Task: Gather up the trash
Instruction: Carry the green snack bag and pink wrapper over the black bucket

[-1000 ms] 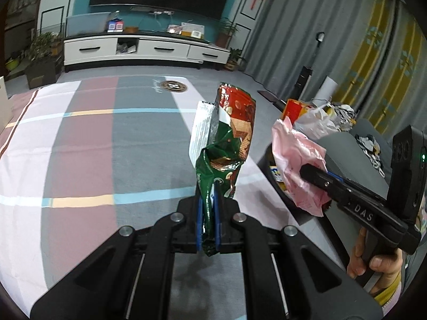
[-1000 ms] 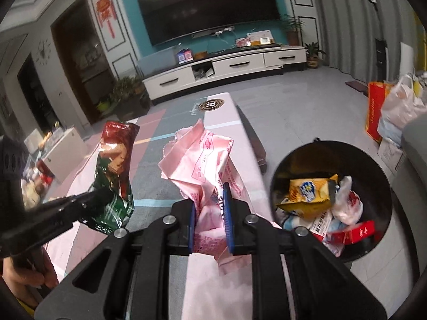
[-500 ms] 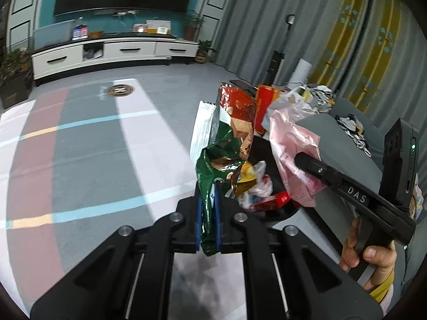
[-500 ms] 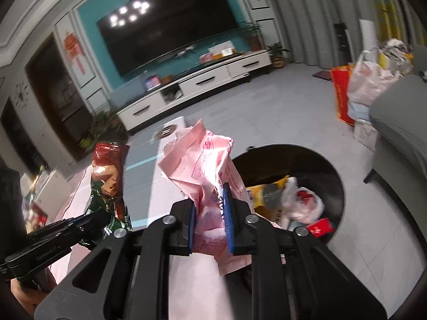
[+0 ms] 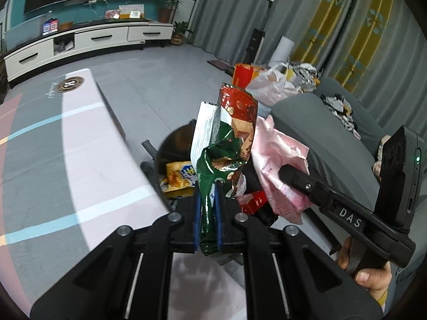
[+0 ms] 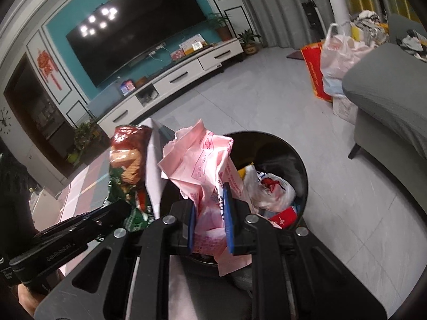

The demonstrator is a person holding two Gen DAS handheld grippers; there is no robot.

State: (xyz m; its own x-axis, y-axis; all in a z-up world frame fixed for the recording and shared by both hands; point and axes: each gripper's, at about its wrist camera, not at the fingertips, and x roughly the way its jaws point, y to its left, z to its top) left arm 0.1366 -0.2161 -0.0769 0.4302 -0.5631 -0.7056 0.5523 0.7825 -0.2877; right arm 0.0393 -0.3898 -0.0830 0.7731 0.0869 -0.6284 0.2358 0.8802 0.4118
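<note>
Both views are evenly lit by soft indoor light, moderately bright, with no hard shadows on the floor (image 6: 267, 101). In the right wrist view the dark television (image 6: 133, 34) carries a cluster of white glare spots, reflections of ceiling lamps. Below the television, the inside of the trash bin (image 6: 299, 160) is dim and shaded. Fisheye distortion bends the curtains (image 5: 360, 32) and the cabinet (image 5: 88, 40) near the frame edges, and black vignetting fills the corners. The striped desk (image 5: 93, 160) looks slightly smeared with motion blur in the left wrist view. The wrappers in the jaws are sharp.
</note>
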